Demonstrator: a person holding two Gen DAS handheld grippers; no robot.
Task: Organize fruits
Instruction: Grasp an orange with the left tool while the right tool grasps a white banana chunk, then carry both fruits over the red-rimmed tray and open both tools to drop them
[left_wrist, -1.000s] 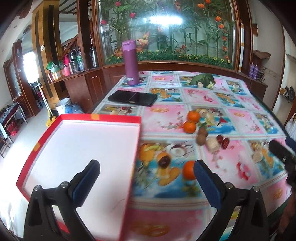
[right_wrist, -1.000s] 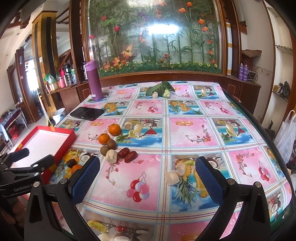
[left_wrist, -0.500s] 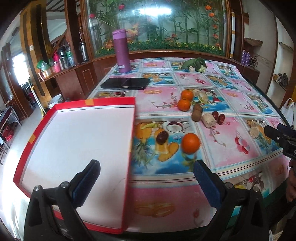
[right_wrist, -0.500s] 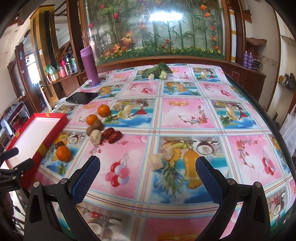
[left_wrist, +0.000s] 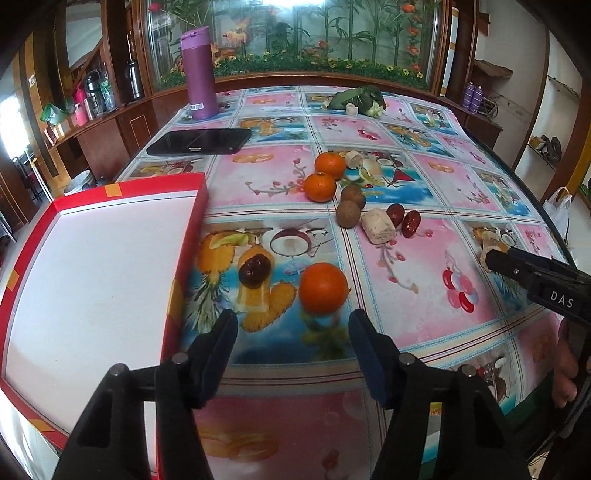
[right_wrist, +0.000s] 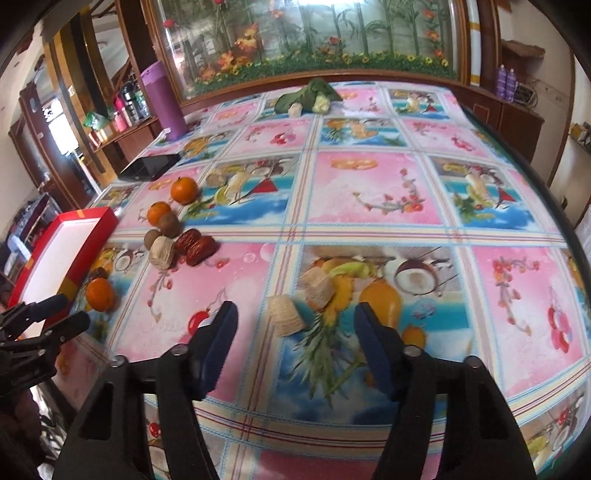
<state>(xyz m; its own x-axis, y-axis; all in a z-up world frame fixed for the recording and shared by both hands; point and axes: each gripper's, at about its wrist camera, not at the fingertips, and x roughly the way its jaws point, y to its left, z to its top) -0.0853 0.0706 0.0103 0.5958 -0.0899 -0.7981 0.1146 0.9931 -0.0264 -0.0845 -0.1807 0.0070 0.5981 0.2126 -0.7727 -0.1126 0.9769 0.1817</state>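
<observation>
My left gripper is open and empty, just short of a lone orange with a dark date to its left. A red-rimmed white tray lies at the left. Farther back sit two oranges, two brown round fruits, a pale cut chunk and two red dates. My right gripper is open and empty, close in front of two pale chunks. The fruit cluster and tray lie to its left.
A black phone and a purple flask stand at the back left. Green vegetables lie at the far end. The table edge runs just under both grippers. The right gripper shows at the right of the left wrist view.
Both grippers have moved forward and lower over the table. The left one swung right from over the tray toward the lone orange. Both jaws have narrowed but stay open.
</observation>
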